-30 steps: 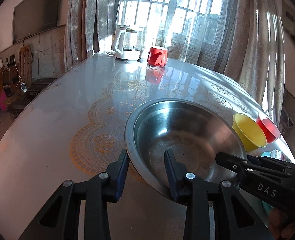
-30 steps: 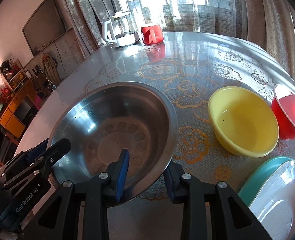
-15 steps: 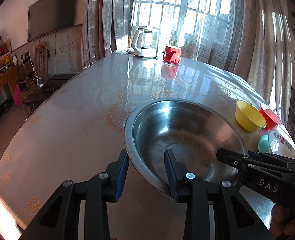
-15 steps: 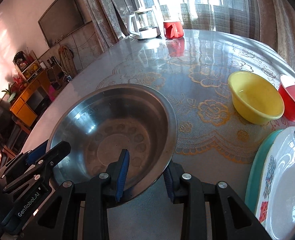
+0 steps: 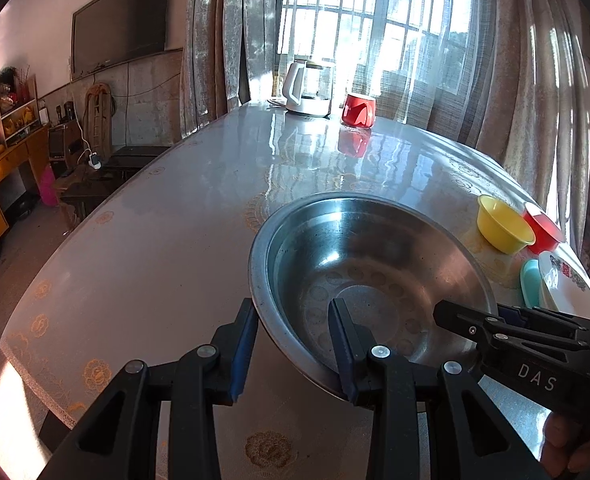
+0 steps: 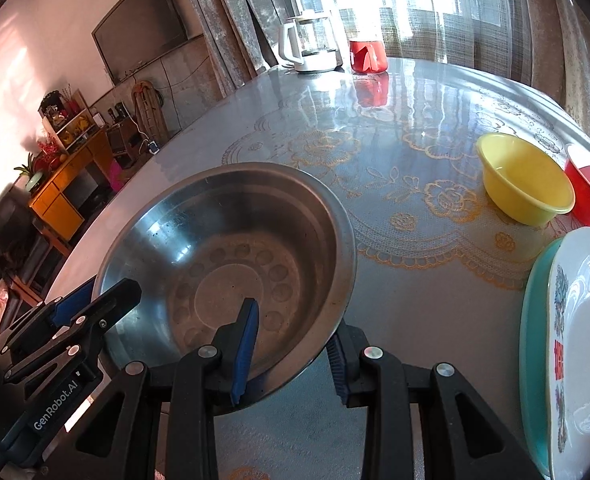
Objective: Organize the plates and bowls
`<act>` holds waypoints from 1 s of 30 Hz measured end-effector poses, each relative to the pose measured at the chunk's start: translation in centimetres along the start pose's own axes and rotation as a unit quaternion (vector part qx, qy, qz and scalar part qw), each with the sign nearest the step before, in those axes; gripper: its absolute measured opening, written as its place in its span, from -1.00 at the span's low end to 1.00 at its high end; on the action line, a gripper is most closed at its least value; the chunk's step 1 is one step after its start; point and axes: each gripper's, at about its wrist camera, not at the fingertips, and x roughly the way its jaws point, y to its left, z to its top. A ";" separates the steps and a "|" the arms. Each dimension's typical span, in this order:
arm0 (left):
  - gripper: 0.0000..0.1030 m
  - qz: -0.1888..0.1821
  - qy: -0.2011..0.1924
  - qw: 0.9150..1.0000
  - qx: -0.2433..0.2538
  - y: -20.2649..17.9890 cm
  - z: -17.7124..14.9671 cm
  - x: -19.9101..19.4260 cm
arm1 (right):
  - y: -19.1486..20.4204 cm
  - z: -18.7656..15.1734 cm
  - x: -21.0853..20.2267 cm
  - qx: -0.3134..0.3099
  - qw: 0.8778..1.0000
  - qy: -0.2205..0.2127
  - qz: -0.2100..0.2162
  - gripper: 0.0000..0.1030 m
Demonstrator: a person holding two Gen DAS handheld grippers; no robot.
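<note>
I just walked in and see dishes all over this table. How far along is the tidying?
Partly done, it seems: a white plate already lies on a teal plate. In hand: the left gripper and right gripper each clamp the rim of the big steel bowl. Left to sort: that bowl, plus the yellow bowl and red bowl, which stand side by side, not nested.

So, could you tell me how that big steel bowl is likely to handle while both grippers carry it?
The steel bowl looks rigid, thin-walled metal, so probably light for its width. Its polished rim may slip in the fingers, which straddle only the edge. Held at two nearby points by the left gripper and right gripper, it could tilt away.
</note>
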 end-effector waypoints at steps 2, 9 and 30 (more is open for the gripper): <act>-0.30 0.005 0.002 1.000 0.003 0.1 -0.2 0.1 | 0.2 -0.2 0.0 -0.004 1.000 0.000 -0.001 -0.36; -0.26 0.018 -0.005 1.000 0.010 0.1 -0.5 -0.1 | 0.2 -0.1 0.1 -0.006 1.000 -0.003 0.001 -0.36; -0.10 0.031 -0.014 0.999 -0.025 1.8 0.1 -0.7 | 0.3 -1.5 -3.0 -0.034 0.996 -0.061 -0.061 -0.19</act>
